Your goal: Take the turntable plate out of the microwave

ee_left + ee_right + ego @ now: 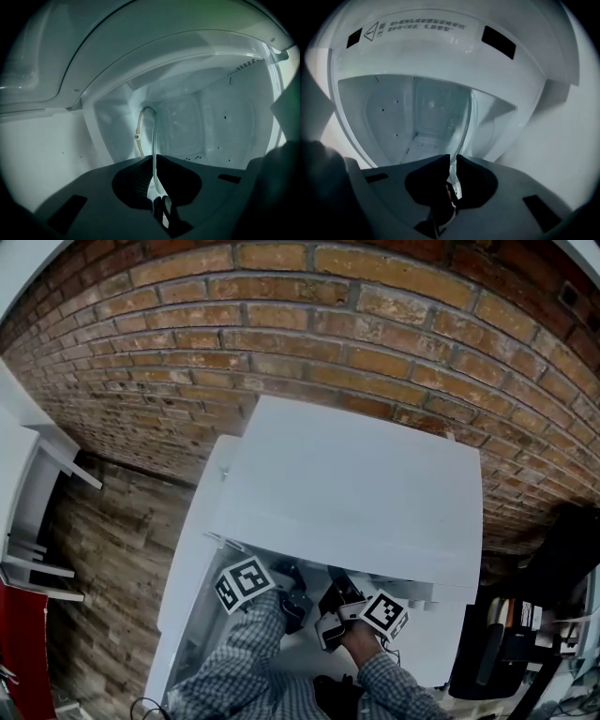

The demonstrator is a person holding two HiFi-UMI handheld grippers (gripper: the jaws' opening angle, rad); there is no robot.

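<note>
The clear glass turntable plate [154,136] stands on edge between my left gripper's [154,157] jaws, which are shut on its rim inside the white microwave cavity [225,126]. In the right gripper view the plate's rim [466,119] curves down into my right gripper [453,158], also shut on it. From the head view both grippers, left [292,601] and right [333,604], reach side by side into the front of the white microwave [347,484]; its top hides the plate.
A brick wall [281,324] runs behind the microwave. A white shelf unit [28,502] stands at the left and dark equipment [525,634] at the right. A warning label [417,26] sits above the cavity opening. A white counter [187,559] carries the microwave.
</note>
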